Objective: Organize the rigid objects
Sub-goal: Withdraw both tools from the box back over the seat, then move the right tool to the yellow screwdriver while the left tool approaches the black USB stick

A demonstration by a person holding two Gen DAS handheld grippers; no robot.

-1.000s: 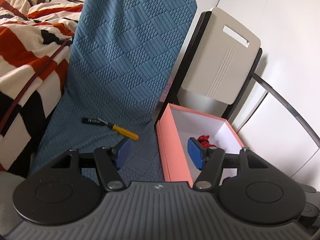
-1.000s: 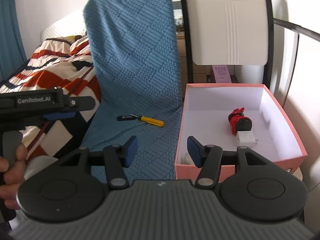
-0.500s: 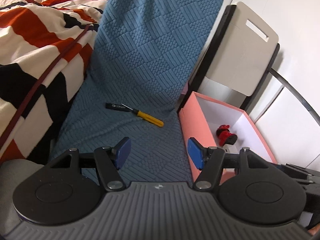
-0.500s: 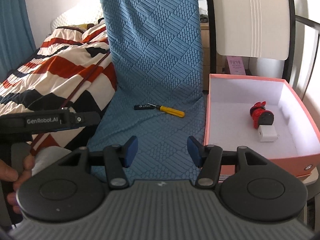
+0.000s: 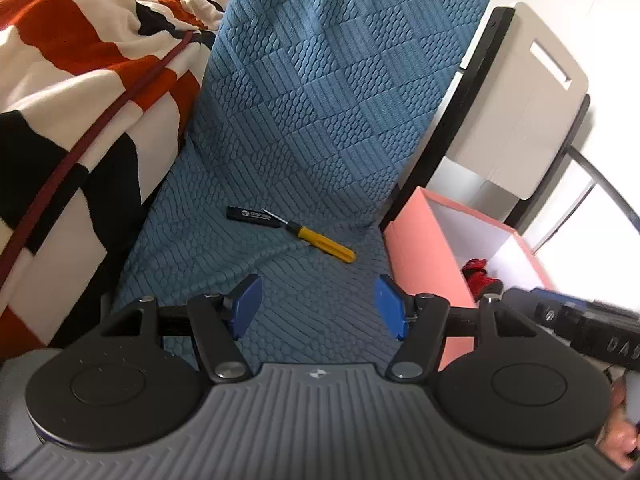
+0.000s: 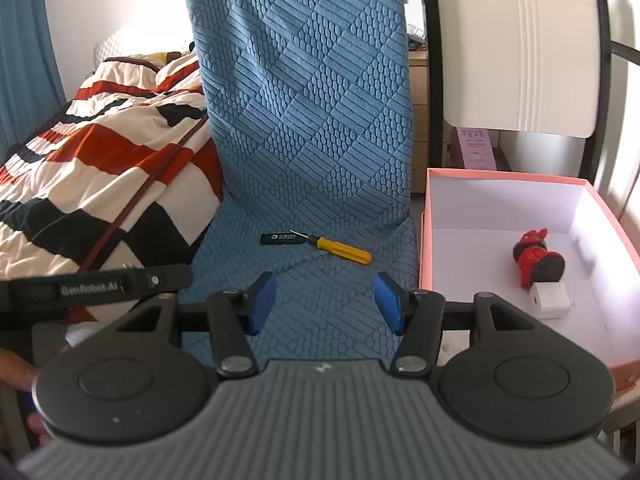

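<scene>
Both grippers, left and right, open, empty. Approach step: next grasp screwdriver, move to box.

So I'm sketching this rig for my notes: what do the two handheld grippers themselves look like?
Both look alike: the left gripper and right gripper have blue pads on black linkage arms with silver pivot bolts, two round black discs, and a ribbed grey body bearing a small logo. Seen from the right wrist view, the left gripper's black bar reads "GenRobot.AI". No cables or sleeves show.
</scene>
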